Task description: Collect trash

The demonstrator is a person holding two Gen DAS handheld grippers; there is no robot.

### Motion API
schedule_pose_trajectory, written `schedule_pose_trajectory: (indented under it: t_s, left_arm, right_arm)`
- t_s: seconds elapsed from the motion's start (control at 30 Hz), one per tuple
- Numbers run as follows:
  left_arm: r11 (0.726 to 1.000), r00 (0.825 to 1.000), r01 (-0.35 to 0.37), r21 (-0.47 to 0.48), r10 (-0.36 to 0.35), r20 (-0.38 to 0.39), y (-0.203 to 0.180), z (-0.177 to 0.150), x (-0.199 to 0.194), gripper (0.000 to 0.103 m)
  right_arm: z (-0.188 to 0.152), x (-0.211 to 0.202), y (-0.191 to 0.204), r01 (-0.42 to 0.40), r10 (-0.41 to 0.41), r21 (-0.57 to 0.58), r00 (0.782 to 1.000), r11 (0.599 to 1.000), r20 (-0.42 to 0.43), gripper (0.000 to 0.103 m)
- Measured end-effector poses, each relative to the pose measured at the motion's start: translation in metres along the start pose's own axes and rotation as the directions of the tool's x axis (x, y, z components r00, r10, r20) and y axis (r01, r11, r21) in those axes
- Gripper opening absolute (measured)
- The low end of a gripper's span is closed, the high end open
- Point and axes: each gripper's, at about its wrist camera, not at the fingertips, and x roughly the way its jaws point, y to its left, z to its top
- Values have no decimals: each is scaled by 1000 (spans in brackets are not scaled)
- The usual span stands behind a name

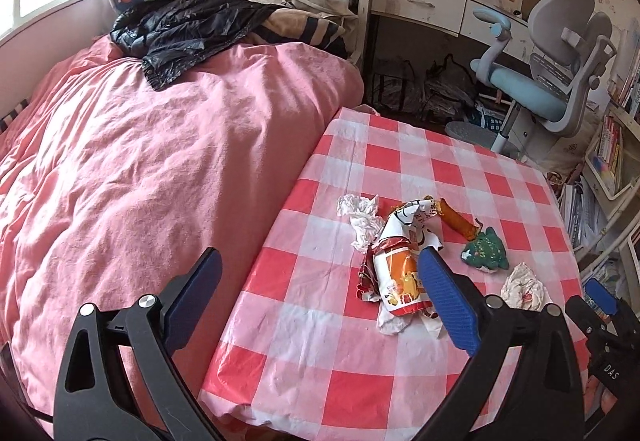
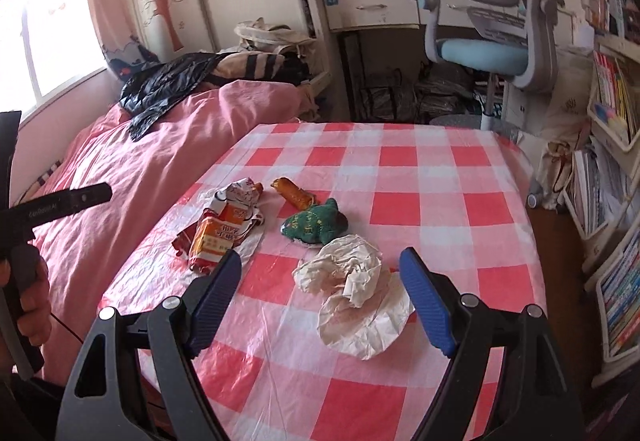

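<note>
Right wrist | orange wrapper (image 2: 218, 237) long axis toward camera | both grippers' jaws released, nothing held

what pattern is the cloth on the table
The tablecloth is a red, pink and white check, shown best in the right wrist view.

A wrinkled pink cotton duvet (image 1: 160, 161) (bearing a shiny black jacket (image 1: 188, 29) at its far end) lies left of the red-and-white checked tablecloth (image 1: 400, 169); beyond the cloth stands a grey-and-blue swivel chair (image 1: 560, 81).
</note>
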Motion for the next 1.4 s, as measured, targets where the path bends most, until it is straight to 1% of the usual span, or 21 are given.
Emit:
schedule_pose_trajectory:
  t_s: [0.07,0.4,0.73,1.4]
  left_arm:
    - [1000,1000,9,-7,-9,-4,2,1,-2,95]
    - [999,999,36,-7,-36,-33,4,-1,-2,95]
    - [999,999,36,-4,-36,-39,1,-1,-2,95]
    - [999,998,39,-3,-39,-53,1,-2,2,96]
  right_arm:
    - [-1,4,0,-4,4,12,1000,1000,-19,78]
    - [-2,13,16,-2,0,-48,999,999,-39,78]
    - [-2,15,14,15,-17,-49,999,999,-44,78]
    - [-5,20,19,18,-22,-77,998,997,-52,78]
